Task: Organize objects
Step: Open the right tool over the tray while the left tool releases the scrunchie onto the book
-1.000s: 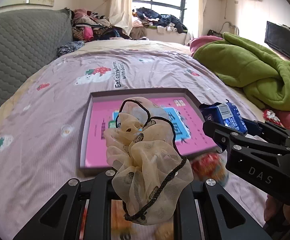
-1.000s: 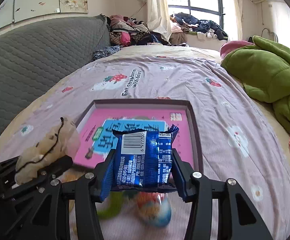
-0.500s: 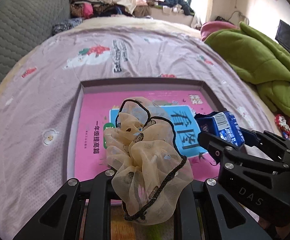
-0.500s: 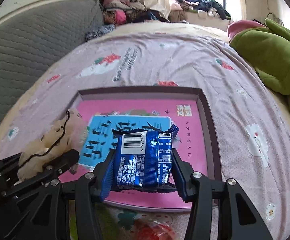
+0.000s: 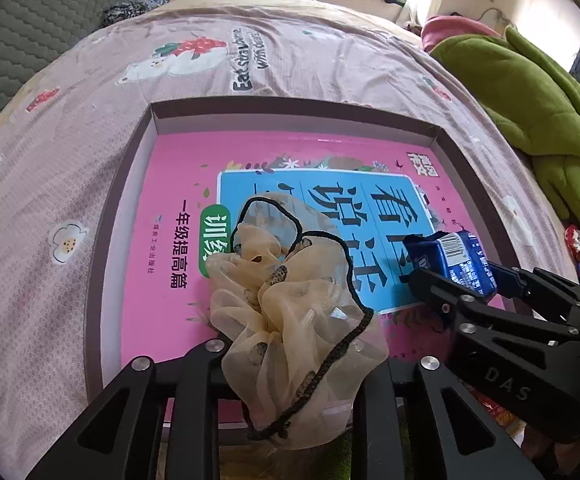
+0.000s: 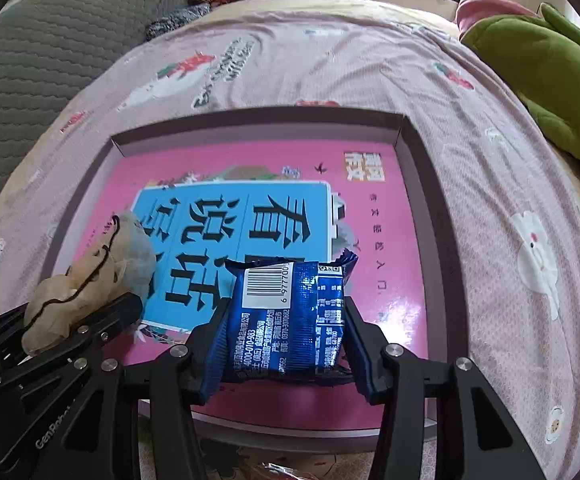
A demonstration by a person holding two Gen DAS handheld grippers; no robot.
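While the shallow grey-rimmed cardboard tray (image 5: 102, 248) lies flat on the mauve printed bedspread (image 5: 309, 60), both grippers hang over its near half. One pink workbook with a blue title panel (image 5: 170, 184) covers almost the whole tray floor, leaving thin strips of bare floor along the far and side walls. The left gripper (image 5: 290, 364) has its jaws opening, with one sheer beige scrunchie edged in black cord (image 5: 290, 312) still bunched between them above the near-left part of the tray. The right gripper (image 6: 282, 328) is clamped on one blue foil snack packet (image 6: 286, 316), held above the tray's near-right part. The far half of the workbook is uncovered. A rumpled green blanket (image 5: 529, 100) lies well right of the tray.
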